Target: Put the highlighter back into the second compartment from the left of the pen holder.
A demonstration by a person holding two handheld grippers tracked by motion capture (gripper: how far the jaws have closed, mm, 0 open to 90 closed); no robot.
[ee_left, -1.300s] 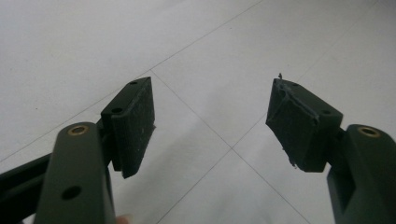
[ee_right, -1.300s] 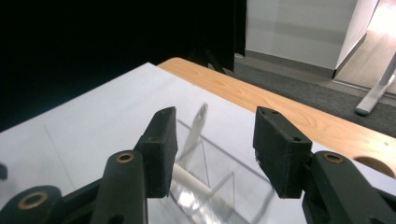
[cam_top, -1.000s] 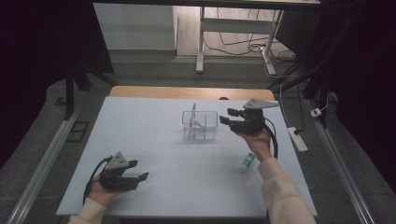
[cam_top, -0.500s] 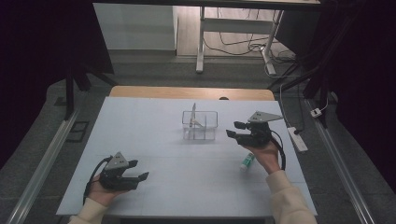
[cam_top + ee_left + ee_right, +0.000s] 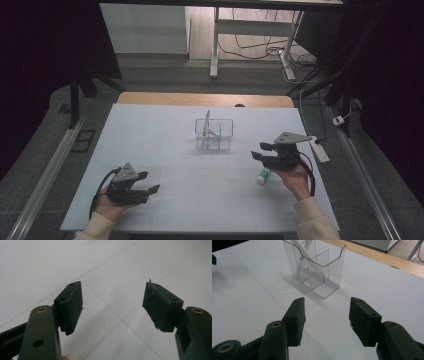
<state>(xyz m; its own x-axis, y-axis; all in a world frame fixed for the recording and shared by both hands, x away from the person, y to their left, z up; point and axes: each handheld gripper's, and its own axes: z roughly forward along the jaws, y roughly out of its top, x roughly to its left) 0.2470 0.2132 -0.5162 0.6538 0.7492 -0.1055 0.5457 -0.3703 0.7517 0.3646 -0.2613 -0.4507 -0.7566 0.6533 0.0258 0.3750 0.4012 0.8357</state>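
- From the high view I see a small white tube with a green cap (image 5: 263,175) lying on the white table (image 5: 165,130), just beside my right hand at about its 9 o'clock and beneath the right gripper (image 5: 261,151).
- The tube's long axis runs roughly from 1 to 7 o'clock in that view, green cap at the near end; its far end is cut off behind the gripper.
- The right gripper view instead gives me the clear organizer (image 5: 318,265) at 12 o'clock, with a white stick-like item (image 5: 308,256) leaning in a compartment; what that item is I can't make out.
- Right gripper (image 5: 325,320): jaws spread, nothing between them.
- Left gripper (image 5: 113,307), sitting at the table's 7 o'clock (image 5: 150,182): jaws spread wide over bare table.
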